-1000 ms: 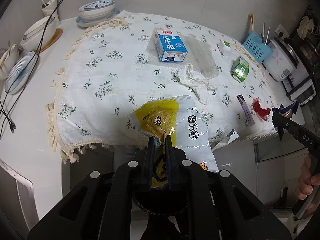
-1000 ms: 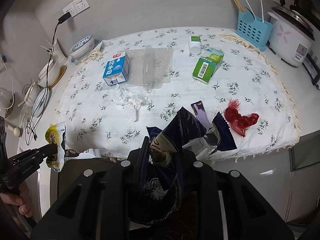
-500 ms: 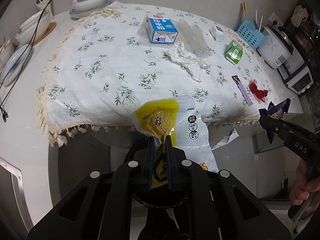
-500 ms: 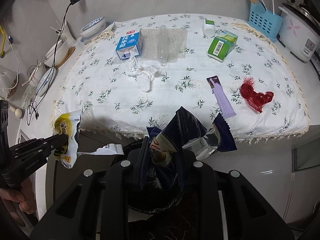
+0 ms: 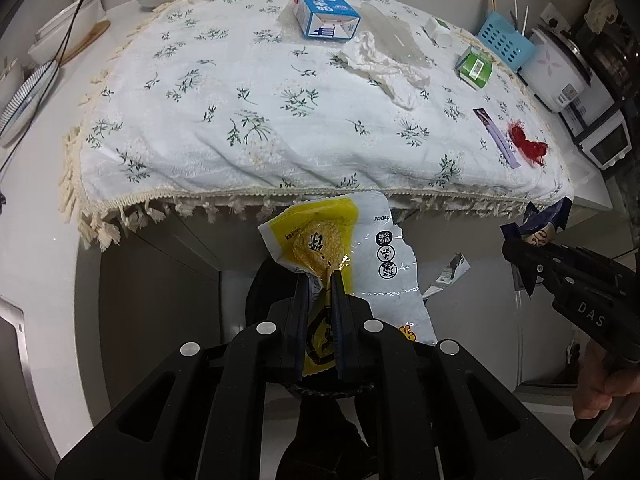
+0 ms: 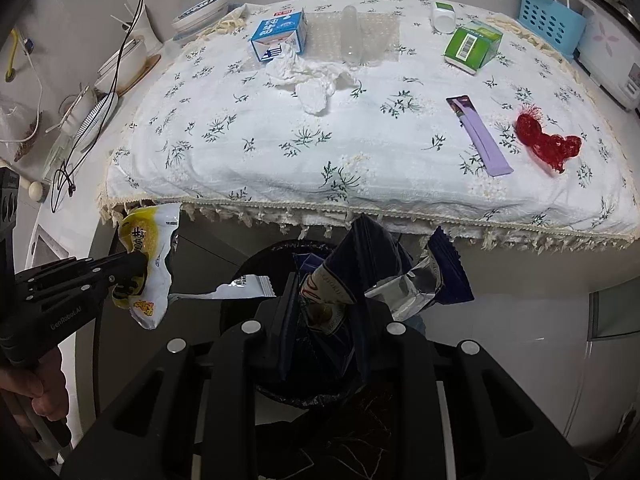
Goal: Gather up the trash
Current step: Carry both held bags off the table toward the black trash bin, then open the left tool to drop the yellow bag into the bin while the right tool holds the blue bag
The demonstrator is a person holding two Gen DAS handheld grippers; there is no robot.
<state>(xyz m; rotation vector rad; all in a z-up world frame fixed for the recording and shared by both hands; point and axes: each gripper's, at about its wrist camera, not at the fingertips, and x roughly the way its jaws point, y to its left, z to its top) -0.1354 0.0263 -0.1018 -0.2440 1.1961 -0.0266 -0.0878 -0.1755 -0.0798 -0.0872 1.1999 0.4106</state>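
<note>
White counter (image 5: 36,248), floral tablecloth (image 6: 280,152), milk carton (image 6: 280,34), tissue (image 6: 308,76)

Two hand-held grippers point steeply downward, side by side. The left gripper (image 5: 319,280) has its jaws clamped nearly together; the right gripper (image 6: 326,300) has its jaws clamped slightly wider. A hand (image 6: 38,388) grips the left handle.

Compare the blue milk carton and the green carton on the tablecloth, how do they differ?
The blue milk carton is blue and white; the green carton is green with a barcode facing up. The blue one touches the crumpled tissue; the green one lies apart. Both lie on their sides.
</note>
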